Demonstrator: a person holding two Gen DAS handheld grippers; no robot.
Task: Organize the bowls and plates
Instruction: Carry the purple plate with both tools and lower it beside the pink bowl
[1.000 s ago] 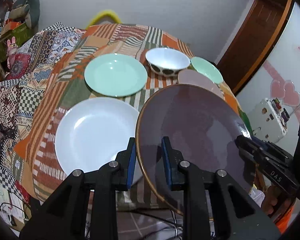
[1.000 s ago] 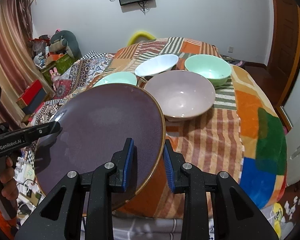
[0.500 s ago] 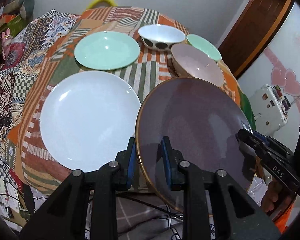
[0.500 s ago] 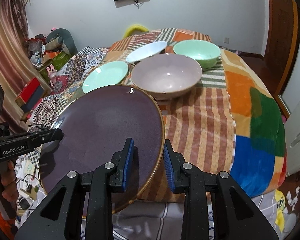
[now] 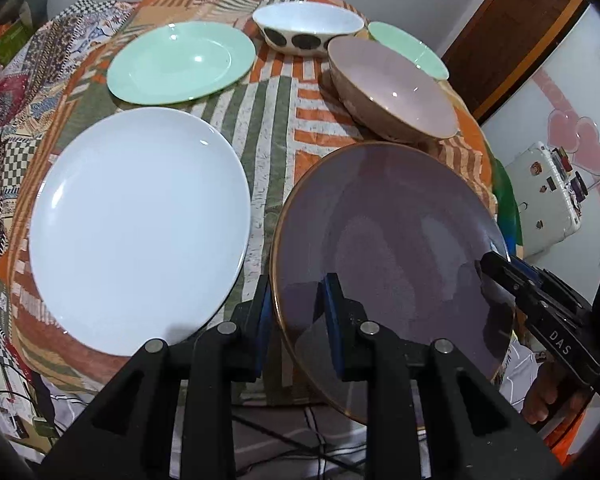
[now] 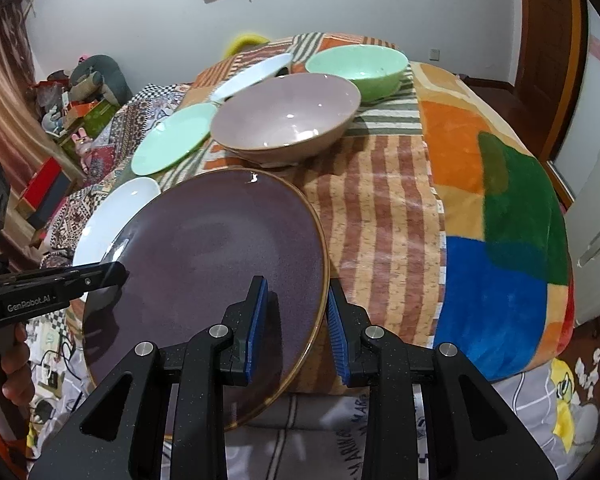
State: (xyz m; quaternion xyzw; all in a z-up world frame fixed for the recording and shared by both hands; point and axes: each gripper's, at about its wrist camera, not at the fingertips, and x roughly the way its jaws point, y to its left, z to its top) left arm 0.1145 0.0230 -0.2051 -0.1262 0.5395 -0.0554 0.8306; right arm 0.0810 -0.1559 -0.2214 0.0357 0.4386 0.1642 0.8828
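Both grippers hold a big dark purple plate [image 5: 392, 248] with a gold rim, over the table's near edge. My left gripper [image 5: 296, 316] is shut on its left rim. My right gripper [image 6: 296, 324] is shut on its right rim [image 6: 220, 256]. A large white plate [image 5: 140, 220] lies flat to the left of it, also seen in the right wrist view [image 6: 112, 216]. Behind stand a mint green plate [image 5: 180, 62], a pink-beige bowl [image 5: 392, 88], a white bowl with black dots [image 5: 308, 32] and a mint green bowl [image 6: 356, 66].
The round table wears a patchwork cloth [image 6: 384, 208] with orange, green and blue patches. Cluttered boxes and toys [image 6: 80, 104] stand at the left wall. A white appliance [image 5: 544, 196] and a wooden door [image 5: 512, 36] are to the right.
Both grippers have carried the purple plate forward and lower toward the table. The white plate and the bowls look nearer. Both grips are unchanged.
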